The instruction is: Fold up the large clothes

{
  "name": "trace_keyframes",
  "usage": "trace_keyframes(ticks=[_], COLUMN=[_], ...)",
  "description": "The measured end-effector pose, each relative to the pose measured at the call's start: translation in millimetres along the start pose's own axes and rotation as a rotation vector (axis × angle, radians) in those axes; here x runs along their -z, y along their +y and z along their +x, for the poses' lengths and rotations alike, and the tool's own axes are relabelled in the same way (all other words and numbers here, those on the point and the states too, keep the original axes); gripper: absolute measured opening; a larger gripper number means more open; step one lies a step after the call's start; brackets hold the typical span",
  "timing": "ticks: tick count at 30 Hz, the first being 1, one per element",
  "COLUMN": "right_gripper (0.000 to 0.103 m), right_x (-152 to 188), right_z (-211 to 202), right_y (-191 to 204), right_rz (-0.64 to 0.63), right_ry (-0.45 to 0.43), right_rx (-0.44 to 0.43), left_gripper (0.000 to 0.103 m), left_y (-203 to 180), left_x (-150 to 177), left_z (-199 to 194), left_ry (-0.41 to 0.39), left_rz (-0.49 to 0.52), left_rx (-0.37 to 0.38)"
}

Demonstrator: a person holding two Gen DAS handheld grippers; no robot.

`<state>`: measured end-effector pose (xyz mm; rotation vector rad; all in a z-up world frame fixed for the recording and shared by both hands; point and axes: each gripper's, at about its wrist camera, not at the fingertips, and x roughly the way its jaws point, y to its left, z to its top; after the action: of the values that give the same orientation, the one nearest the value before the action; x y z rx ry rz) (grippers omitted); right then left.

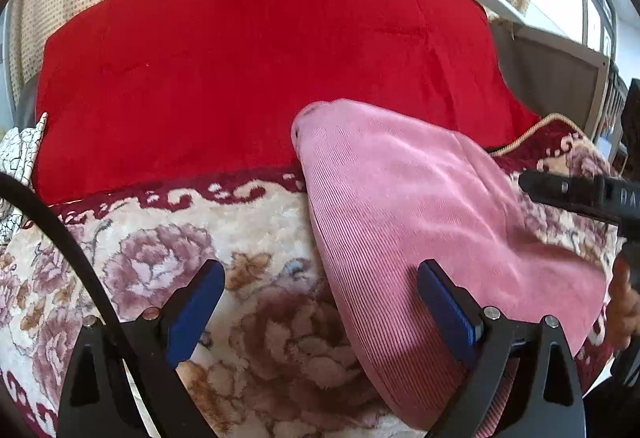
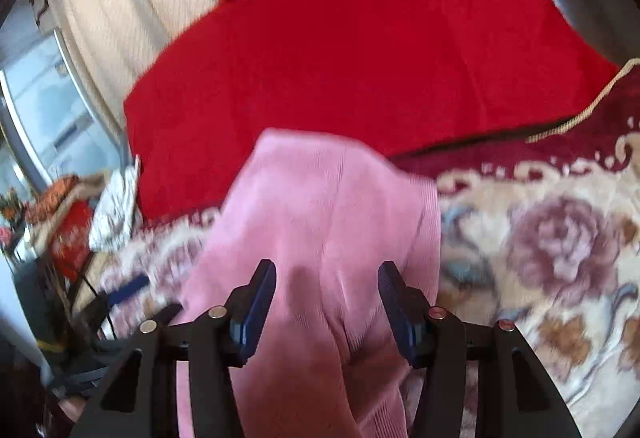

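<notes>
one pink garment (image 1: pixel 400 205) lying lengthwise, narrow end toward red quilt (image 1: pixel 240 77); both hand-held grippers spread.

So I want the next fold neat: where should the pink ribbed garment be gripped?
Probably the pink ribbed garment's rounded far corner beside the red quilted cover, approached from the near side: that edge lies exposed atop the floral blanket.

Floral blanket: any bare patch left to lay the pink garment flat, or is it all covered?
Bare floral blanket shows left of the pink garment, bordered above by the red quilt and at far left by white patterned cloth. In the right wrist view another bare stretch lies right of the pink garment. Crowded: the middle, where pink overlaps red.
</notes>
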<state>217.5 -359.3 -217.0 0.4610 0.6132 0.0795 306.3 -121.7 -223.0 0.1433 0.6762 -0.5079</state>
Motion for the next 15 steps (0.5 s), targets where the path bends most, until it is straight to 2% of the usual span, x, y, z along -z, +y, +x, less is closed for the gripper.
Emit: trace_keyframes(ticks=[3,4,5,7,9,10,12,15], right_gripper=[0.052,0.042,0.039,0.039,0.039,0.038,0.038,0.045], right_x=[-20,-24,-27,-28,-17,-14,-13,-14], right_z=[4,7,15,36,65,71,69,55], right_y=[10,14,19,23,15,11,8,5], right_rz=[-0.023,-0.039,-0.064,-0.088,-0.067,-0.065,-0.072,-0.061], right_ry=[-0.012,-0.008,0.009,0.079,0.185,0.203,0.190,0.170], right_rx=[0.021,0.031,0.044,0.078,0.105,0.108,0.102,0.073], left_gripper=[0.097,0.097,0.097,0.097,0.097,0.097,0.097,0.097], left_y=[15,20,23,22,14,11,9,11], left_x=[-6,-8,-8,-6,-2,-1,-2,-4], left_z=[-2,0,3,16,31,34,31,28], left_ry=[-0.023,-0.016,-0.006,0.038,0.087,0.090,0.078,0.085], left_rz=[-0.087,-0.115,-0.128,-0.122,-0.087,-0.076,-0.069,-0.084], left_rx=[0.041,0.060,0.065,0.055,0.060,0.060,0.059,0.092])
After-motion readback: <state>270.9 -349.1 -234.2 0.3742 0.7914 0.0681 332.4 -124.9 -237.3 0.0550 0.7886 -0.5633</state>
